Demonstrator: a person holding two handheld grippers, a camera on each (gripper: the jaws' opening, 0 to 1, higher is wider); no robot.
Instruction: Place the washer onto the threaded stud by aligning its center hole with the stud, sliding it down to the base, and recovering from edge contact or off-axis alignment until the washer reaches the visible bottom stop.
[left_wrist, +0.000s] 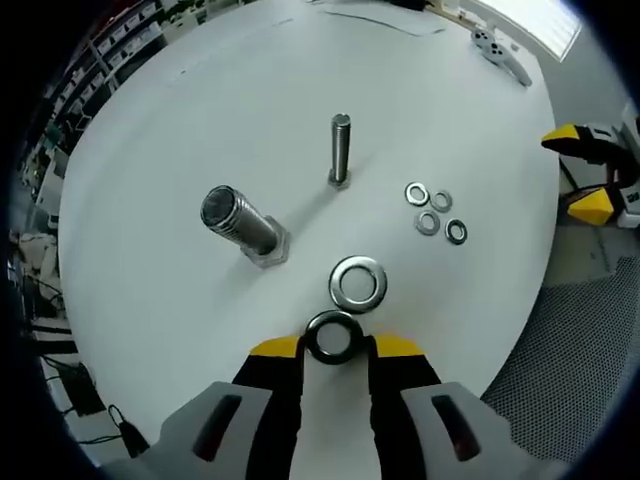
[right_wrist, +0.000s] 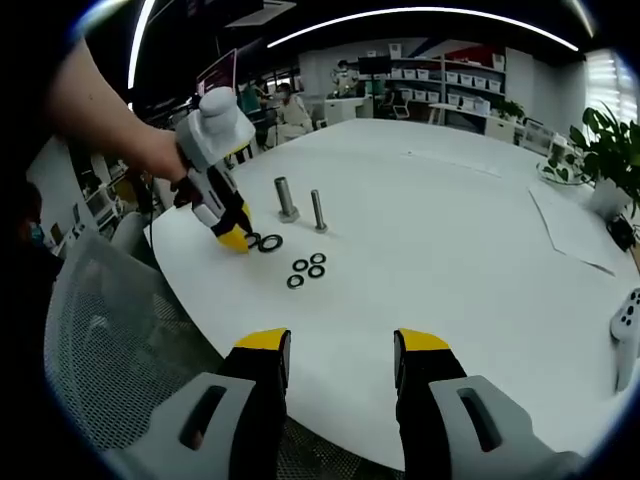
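In the left gripper view my left gripper (left_wrist: 336, 347) is shut on a large steel washer (left_wrist: 333, 337), held low over the white table (left_wrist: 180, 130) between the yellow tips. A second large washer (left_wrist: 358, 283) lies flat just beyond it. The thick threaded stud (left_wrist: 243, 222) stands on its hex base to the left and further away, and a thin stud (left_wrist: 340, 150) stands behind it. In the right gripper view the left gripper (right_wrist: 235, 238) shows with a hand, close to the thick stud (right_wrist: 286, 198). My right gripper (right_wrist: 343, 350) hangs open with nothing between its fingers, at the table's near edge.
Several small washers (left_wrist: 430, 210) lie right of the thin stud. A white controller (left_wrist: 500, 50) and a sheet of paper (right_wrist: 580, 225) lie at the table's far side. A mesh chair (right_wrist: 120, 330) stands by the table edge, and a plant (right_wrist: 610, 150) beyond it.
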